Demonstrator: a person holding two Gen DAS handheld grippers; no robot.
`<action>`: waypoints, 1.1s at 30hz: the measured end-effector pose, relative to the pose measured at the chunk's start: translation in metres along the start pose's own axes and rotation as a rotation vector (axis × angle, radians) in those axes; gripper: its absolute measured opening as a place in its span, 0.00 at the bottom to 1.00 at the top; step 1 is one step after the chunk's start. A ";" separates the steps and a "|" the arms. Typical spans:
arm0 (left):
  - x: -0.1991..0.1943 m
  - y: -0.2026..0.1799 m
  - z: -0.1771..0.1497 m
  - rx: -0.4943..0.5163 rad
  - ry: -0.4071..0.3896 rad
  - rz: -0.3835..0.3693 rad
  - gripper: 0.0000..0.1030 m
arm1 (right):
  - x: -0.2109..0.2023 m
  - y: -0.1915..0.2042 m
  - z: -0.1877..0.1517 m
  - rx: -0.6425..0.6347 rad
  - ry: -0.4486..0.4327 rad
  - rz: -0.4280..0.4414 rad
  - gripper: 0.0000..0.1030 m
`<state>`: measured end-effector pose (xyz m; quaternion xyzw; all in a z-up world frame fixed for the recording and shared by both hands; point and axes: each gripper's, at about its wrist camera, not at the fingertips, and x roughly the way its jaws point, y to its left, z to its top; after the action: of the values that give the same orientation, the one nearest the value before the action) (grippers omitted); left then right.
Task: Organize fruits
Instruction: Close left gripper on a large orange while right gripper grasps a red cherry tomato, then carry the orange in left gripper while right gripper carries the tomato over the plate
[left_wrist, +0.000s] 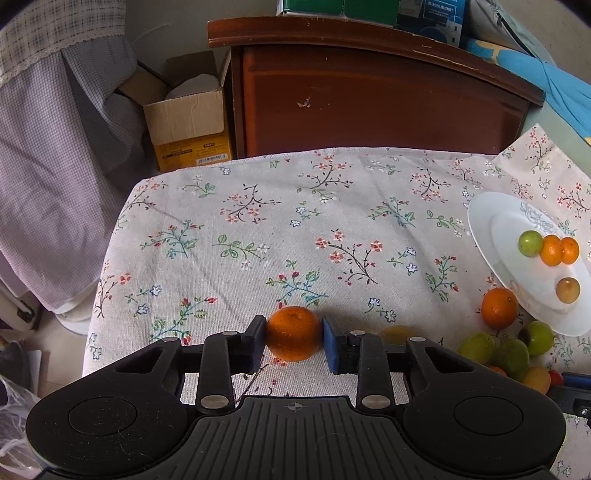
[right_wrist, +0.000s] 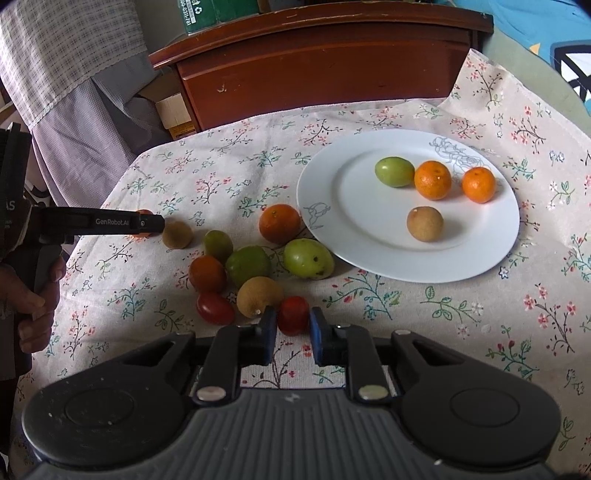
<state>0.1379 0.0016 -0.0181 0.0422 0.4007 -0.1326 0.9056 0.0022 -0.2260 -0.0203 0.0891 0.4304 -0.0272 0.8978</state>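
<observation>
My left gripper (left_wrist: 293, 334) is shut on an orange mandarin (left_wrist: 293, 330) that rests on the floral tablecloth (left_wrist: 258, 236). In the right wrist view one of its fingers (right_wrist: 110, 221) hides most of that mandarin. My right gripper (right_wrist: 293, 326) is shut on a red cherry tomato (right_wrist: 293, 314) at the near edge of a loose pile: another mandarin (right_wrist: 279, 223), green fruits (right_wrist: 308, 258), a brown fruit (right_wrist: 258, 295), and a second tomato (right_wrist: 215, 308). The white plate (right_wrist: 369, 236) at right holds a green fruit (right_wrist: 394, 171), two mandarins (right_wrist: 433, 180) and a brown fruit (right_wrist: 424, 223).
A dark wooden cabinet (left_wrist: 369, 99) stands behind the table, with an open cardboard box (left_wrist: 188, 125) and hanging checked cloth (left_wrist: 55, 147) to its left. The table's left edge (left_wrist: 107, 258) drops off. A person's hand (right_wrist: 33, 295) holds the left gripper's handle.
</observation>
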 end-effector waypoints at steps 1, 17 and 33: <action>0.000 -0.001 0.000 0.002 0.001 -0.002 0.29 | 0.000 0.000 0.000 0.004 -0.002 0.000 0.18; -0.019 -0.020 0.009 0.020 -0.053 -0.042 0.29 | -0.015 -0.010 0.012 0.061 -0.065 0.014 0.18; -0.036 -0.042 0.024 -0.031 -0.063 -0.217 0.29 | -0.038 -0.027 0.034 0.110 -0.161 0.001 0.18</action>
<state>0.1207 -0.0363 0.0257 -0.0198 0.3762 -0.2248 0.8986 0.0011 -0.2595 0.0264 0.1358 0.3547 -0.0574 0.9233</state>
